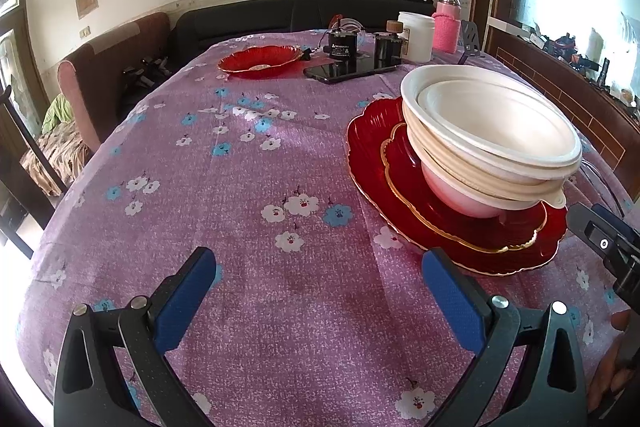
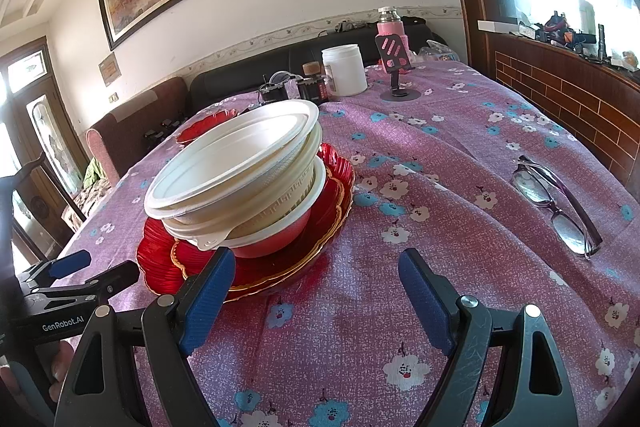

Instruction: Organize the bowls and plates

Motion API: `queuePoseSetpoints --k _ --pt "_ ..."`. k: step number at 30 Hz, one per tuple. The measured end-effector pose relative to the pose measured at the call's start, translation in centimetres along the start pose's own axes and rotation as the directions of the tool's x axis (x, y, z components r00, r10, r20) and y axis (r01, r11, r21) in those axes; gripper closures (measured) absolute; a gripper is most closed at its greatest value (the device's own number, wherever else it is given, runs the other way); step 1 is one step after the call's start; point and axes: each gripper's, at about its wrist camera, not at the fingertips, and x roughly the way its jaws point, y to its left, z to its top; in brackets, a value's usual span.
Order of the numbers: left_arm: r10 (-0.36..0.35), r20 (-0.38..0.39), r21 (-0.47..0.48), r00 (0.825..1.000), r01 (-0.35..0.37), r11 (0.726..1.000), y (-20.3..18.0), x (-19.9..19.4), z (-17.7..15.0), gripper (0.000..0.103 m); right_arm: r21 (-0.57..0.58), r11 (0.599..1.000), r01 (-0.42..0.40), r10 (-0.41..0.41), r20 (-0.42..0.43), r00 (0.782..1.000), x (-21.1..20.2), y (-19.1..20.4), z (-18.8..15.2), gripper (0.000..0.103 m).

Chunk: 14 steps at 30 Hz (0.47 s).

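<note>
White bowls (image 1: 492,131) sit nested on red plates (image 1: 460,227) at two o'clock, saving space. My left gripper (image 1: 320,291) and right gripper (image 2: 316,291) hang spread, empty.

A woven purple floral cloth (image 1: 248,195) is covering the surface, looking matt and slightly grainy, while the stacked red plates (image 1: 452,227) are gleaming like glossy ribbed glass with thin gold rims. The white bowls (image 2: 236,163) on them are showing a dull, paper-like or matt plastic finish, the lowest one smoother and faintly shiny. The left gripper (image 1: 320,291) and right gripper (image 2: 316,287) are showing matt black plastic arms with bright metal pins, their jaws carrying blue, finely textured pads.
</note>
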Motion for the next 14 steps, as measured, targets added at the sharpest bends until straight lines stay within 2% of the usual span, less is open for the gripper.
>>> queuePoseSetpoints --k 9,12,14 --pt "0.000 0.011 0.008 1.000 0.000 1.000 -0.01 -0.15 -0.14 0.000 -0.001 1.000 0.006 -0.006 -0.001 1.000 0.02 0.08 0.05 0.016" --pt "0.047 0.040 0.012 0.998 -0.047 0.999 -0.01 -0.65 -0.28 0.000 -0.002 1.000 0.007 -0.007 0.001 1.000 0.03 0.10 0.00 0.016" --pt "0.035 0.042 0.012 0.998 -0.036 0.999 0.08 -0.77 -0.22 0.000 -0.001 1.000 0.008 -0.008 0.001 1.000 0.02 0.11 -0.02 0.016"
